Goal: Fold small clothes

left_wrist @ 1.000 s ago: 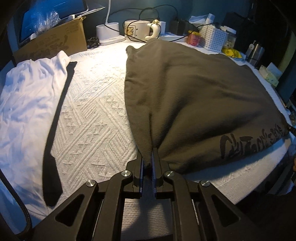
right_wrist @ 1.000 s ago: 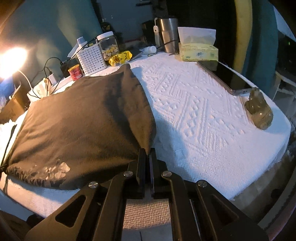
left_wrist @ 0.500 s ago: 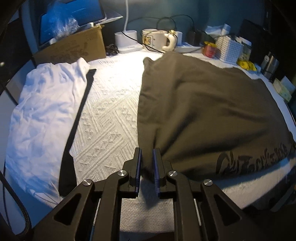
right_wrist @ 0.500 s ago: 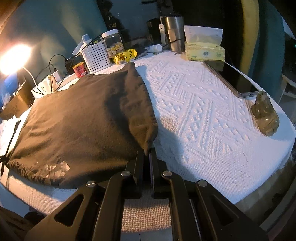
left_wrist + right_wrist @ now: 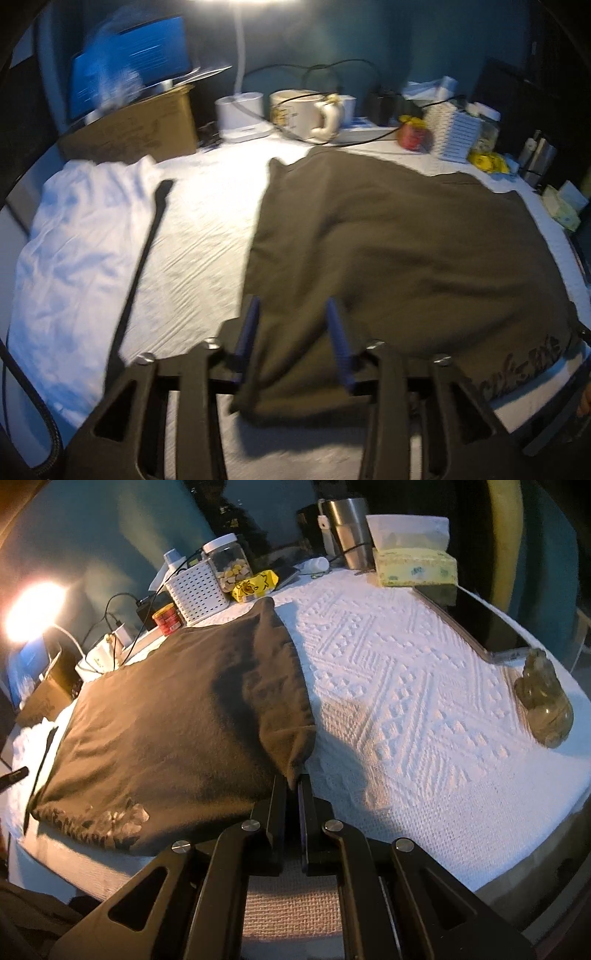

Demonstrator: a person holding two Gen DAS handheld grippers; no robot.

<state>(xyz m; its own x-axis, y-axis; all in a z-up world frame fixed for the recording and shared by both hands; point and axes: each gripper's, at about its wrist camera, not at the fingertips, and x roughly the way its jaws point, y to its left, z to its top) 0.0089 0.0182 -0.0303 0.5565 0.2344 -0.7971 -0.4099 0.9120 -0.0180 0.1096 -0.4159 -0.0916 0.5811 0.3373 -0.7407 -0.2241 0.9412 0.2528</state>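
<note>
We see the left gripper (image 5: 291, 317) with jaws opening and clear of the dark garment (image 5: 399, 258), which lies flat mid-table on the white cloth (image 5: 406, 686), its right near corner pinched in our clenched right gripper (image 5: 292, 781).

right gripper (image 5: 292, 780) pinching a dark olive folded cloth garment (image 5: 173, 716)
garment lies on a white textured woven tablecloth (image 5: 406, 686).
</note>
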